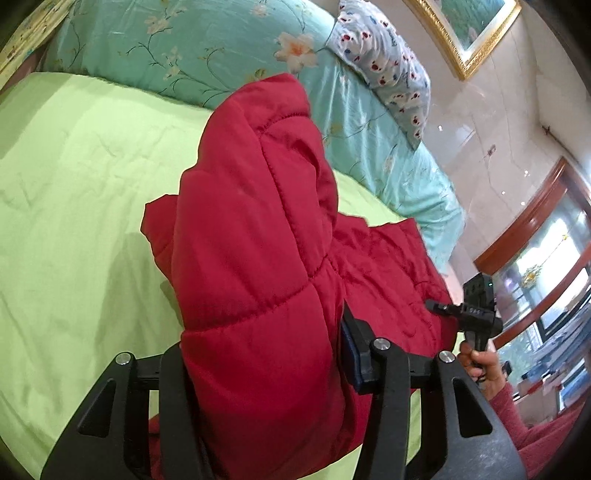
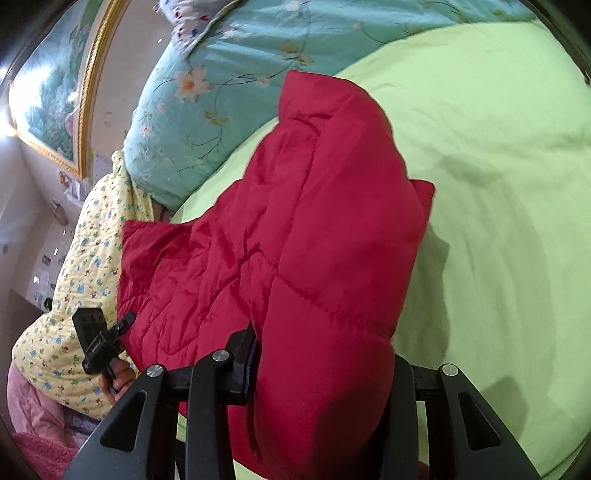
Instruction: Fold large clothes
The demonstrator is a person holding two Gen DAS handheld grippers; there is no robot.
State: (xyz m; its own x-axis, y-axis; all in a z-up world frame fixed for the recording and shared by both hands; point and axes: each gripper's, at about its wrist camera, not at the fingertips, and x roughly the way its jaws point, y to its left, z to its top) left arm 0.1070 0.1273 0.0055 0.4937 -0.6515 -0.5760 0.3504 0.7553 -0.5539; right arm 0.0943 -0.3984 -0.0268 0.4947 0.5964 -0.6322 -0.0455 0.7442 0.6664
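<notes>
Fingers: left gripper (image 1: 266, 373) clenched on a thick bunch of the red quilted jacket (image 1: 258, 229); right gripper (image 2: 321, 373) likewise clamped on another bunch of the same garment, padding bulging up between the jaws in both wrist views.

Jacket: raised at the two gripped edges, the span between them sagging; its far part lies on the green bedsheet (image 1: 74, 177).

Step, as judged: a fold in progress, the near edge lifted to carry across the rest. The next move calls for both hands travelling together and level, then lowering the edge squarely before letting go.

Surroundings: teal floral quilt (image 1: 177, 40) heaped beyond the jacket, spotted pillow (image 1: 388, 70) on it, gilt-framed picture (image 1: 476, 33) on the wall, yellow patterned blanket (image 2: 74, 295) to one side.

Not determinable: sleeves, collar and front or back of the jacket; fingertips buried in padding; lower hem cut off by the frame edge.
</notes>
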